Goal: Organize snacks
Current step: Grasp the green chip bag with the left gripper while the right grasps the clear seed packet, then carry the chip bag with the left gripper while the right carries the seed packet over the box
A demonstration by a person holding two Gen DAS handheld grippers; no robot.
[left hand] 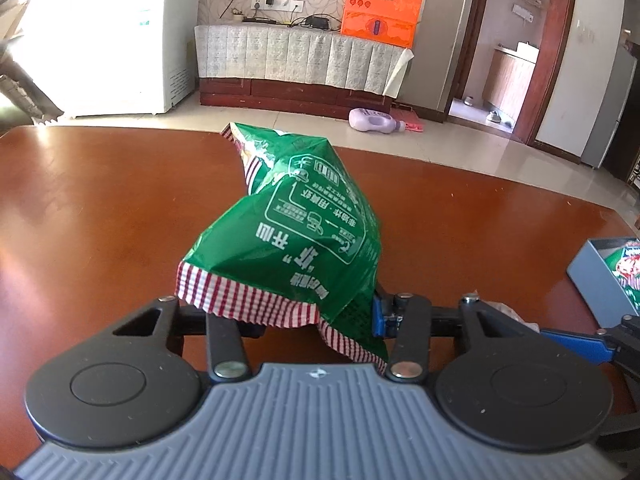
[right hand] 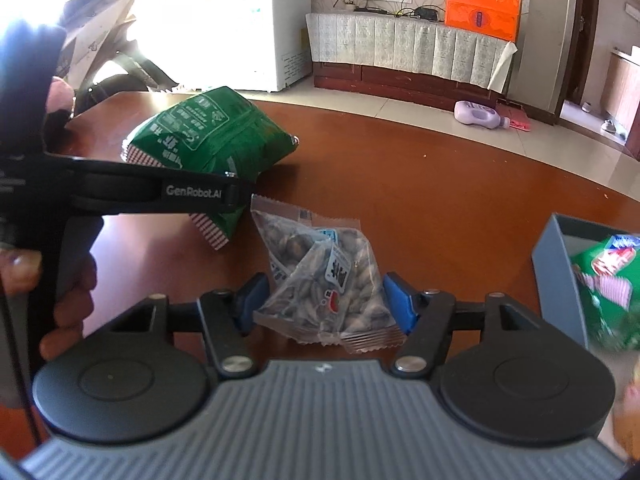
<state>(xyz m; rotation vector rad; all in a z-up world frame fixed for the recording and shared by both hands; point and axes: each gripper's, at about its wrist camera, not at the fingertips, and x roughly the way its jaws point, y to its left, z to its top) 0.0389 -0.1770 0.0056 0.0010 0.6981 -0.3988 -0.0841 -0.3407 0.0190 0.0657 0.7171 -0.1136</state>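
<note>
Snacks are mid-sort: the left gripper is clamped on a green snack bag above the wooden table, while the right gripper's fingers straddle clear seed packets, apart, seemingly not yet squeezing. Next, I judge, each goes into the grey box, cut off at the frame edge; its contents blur.

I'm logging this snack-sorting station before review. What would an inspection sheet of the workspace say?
Surface: brown wooden table, glossy.
Job's things: green snack bag; clear packets of seeds; grey box at right, a green packet inside.
Clutter: nothing seen on the table.
Grippers: left gripper shut on green snack bag; right gripper open around the clear packets.
Cables: wires on the cabinet by the wall sockets.
Surroundings: white freezer, orange carton, purple bottle on the floor.
</note>
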